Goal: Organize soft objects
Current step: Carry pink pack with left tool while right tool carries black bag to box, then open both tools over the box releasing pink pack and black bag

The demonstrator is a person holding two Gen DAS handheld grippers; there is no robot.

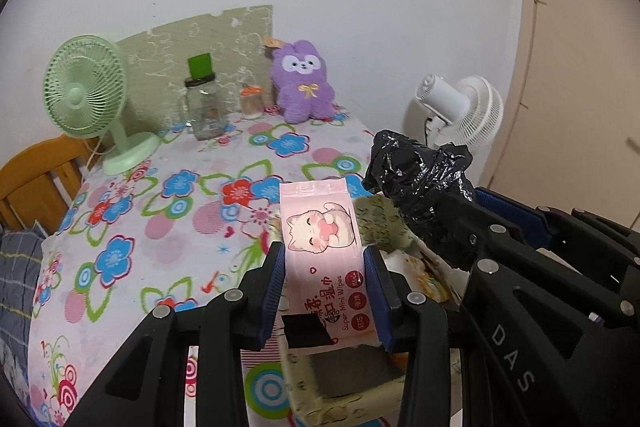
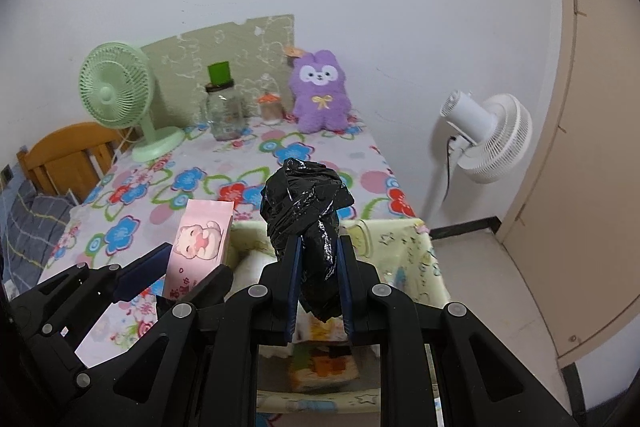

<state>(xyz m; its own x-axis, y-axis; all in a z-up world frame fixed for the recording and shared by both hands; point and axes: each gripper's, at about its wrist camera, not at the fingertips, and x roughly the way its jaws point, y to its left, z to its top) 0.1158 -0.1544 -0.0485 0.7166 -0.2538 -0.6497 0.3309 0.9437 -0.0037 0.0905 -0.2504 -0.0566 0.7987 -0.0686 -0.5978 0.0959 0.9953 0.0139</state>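
"Super Mini Wipes" we read on the pink wipes pack (image 1: 320,251), pinched in our left gripper (image 1: 326,259); right gripper (image 2: 319,259) clamps a black bag (image 2: 308,203) beside it, above the fabric box (image 2: 404,247).

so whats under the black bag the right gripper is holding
Below the black bag sits an open box with colourful packets inside. The right gripper and bag hide the rest.
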